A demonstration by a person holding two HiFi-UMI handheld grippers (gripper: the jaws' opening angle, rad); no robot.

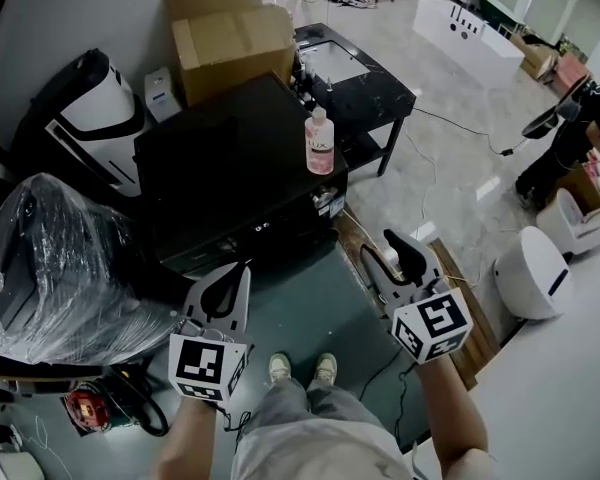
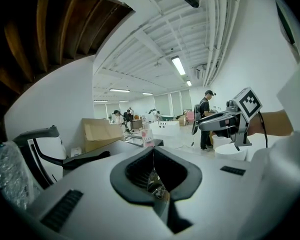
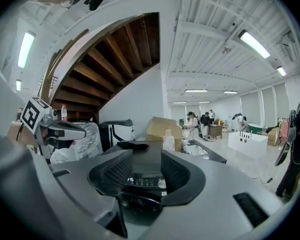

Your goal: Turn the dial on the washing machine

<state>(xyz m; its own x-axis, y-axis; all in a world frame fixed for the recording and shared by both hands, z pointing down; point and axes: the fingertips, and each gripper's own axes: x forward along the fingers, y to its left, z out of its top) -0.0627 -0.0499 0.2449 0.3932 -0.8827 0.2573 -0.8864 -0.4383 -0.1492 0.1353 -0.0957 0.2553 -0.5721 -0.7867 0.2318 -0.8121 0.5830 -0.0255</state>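
The left hand-held gripper has its jaws together on nothing, while the right hand-held gripper holds its jaws apart and empty. Both hang in front of the black washing machine, clear of it. The dial sits on the machine's front control panel, framed between the right jaws but untouched, and seems a small silvery knob in the dim view. A pink bottle stands on the lid.

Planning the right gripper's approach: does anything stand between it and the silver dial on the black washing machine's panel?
Nothing visible does. The right gripper is open and empty, and the round silver dial on the black washing machine shows unobstructed between its jaws. The pink bottle stands farther back on the lid, off the path.
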